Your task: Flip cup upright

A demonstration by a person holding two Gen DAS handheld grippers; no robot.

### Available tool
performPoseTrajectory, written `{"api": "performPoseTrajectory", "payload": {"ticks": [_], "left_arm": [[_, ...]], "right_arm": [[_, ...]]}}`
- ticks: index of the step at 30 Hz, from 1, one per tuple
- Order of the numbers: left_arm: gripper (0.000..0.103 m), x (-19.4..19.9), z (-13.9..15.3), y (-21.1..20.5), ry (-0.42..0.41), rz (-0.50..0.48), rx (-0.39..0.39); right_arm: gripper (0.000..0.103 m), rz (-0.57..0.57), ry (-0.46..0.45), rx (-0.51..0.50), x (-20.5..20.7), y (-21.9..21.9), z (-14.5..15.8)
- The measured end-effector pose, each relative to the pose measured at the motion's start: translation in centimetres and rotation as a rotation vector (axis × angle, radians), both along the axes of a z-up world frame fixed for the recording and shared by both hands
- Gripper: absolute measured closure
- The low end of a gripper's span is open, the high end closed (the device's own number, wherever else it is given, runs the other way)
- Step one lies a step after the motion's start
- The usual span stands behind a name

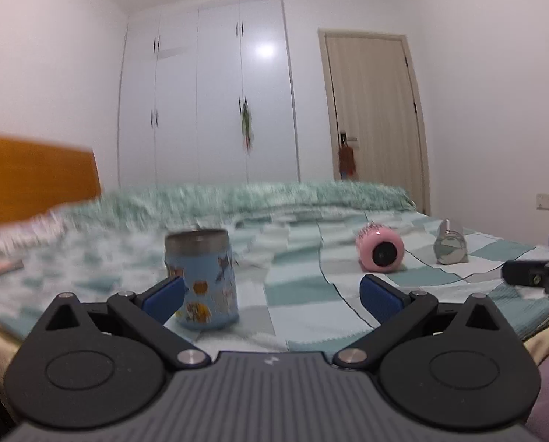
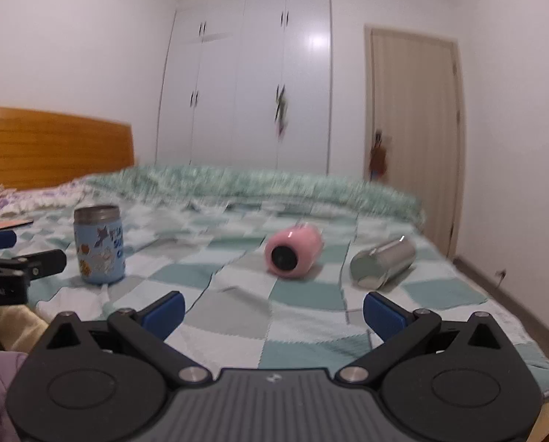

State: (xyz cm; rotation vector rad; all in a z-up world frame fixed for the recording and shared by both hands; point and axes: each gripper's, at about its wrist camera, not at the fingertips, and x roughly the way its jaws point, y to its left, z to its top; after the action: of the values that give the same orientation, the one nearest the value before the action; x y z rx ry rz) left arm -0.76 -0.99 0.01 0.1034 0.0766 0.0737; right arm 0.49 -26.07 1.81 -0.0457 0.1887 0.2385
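A blue cartoon-print cup [image 1: 202, 280] stands upright on the bed, just beyond my left gripper's left fingertip; it also shows in the right wrist view [image 2: 99, 245]. A pink cup [image 1: 380, 251] lies on its side mid-bed, its dark end facing me, also in the right wrist view [image 2: 292, 258]. A steel cup [image 1: 450, 248] lies on its side to the right, also in the right wrist view [image 2: 383, 263]. My left gripper [image 1: 272, 298] is open and empty. My right gripper [image 2: 274, 311] is open and empty, short of the pink cup.
A checked green and white bedspread [image 2: 303, 298] covers the bed. A rolled green quilt [image 2: 256, 184] lies along the far side. A wooden headboard [image 2: 49, 143] is at the left. The right gripper shows at the left view's right edge [image 1: 535, 276].
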Motion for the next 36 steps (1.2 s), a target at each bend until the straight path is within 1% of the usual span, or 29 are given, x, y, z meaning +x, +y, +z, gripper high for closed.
{"api": "performPoseTrajectory", "payload": {"ticks": [1,2,4,7,17,36], "left_arm": [[0.0,0.1,-0.4,-0.3,-0.005,0.008,0.01],[0.0,0.4,-0.9,-0.5,0.007,0.013,0.008],[0.0,0.9,-1.4,-0.7,0.026,0.025,0.014],[0.0,0.8,-1.3,-0.4,0.009,0.027,-0.001],[0.0,0.3,-1.6,-0.2,-0.008,0.025,-0.007],[0.0,0.4,-1.6,-0.1,-0.005,0.029,-0.011]], "right_arm": [[0.0,-0.011,-0.023,-0.007,-0.4,0.1,-0.4],[0.0,-0.02,-0.042,-0.016,-0.7,0.2,-1.1],[0.0,-0.031,-0.046,-0.024,-0.9,0.3,-1.8],[0.0,-0.044,-0.071,-0.008,-1.0,0.0,-1.8],[0.0,-0.061,-0.08,-0.003,-1.0,0.0,-2.0],[0.0,-0.061,-0.081,-0.003,-0.8,0.0,-2.3]]}}
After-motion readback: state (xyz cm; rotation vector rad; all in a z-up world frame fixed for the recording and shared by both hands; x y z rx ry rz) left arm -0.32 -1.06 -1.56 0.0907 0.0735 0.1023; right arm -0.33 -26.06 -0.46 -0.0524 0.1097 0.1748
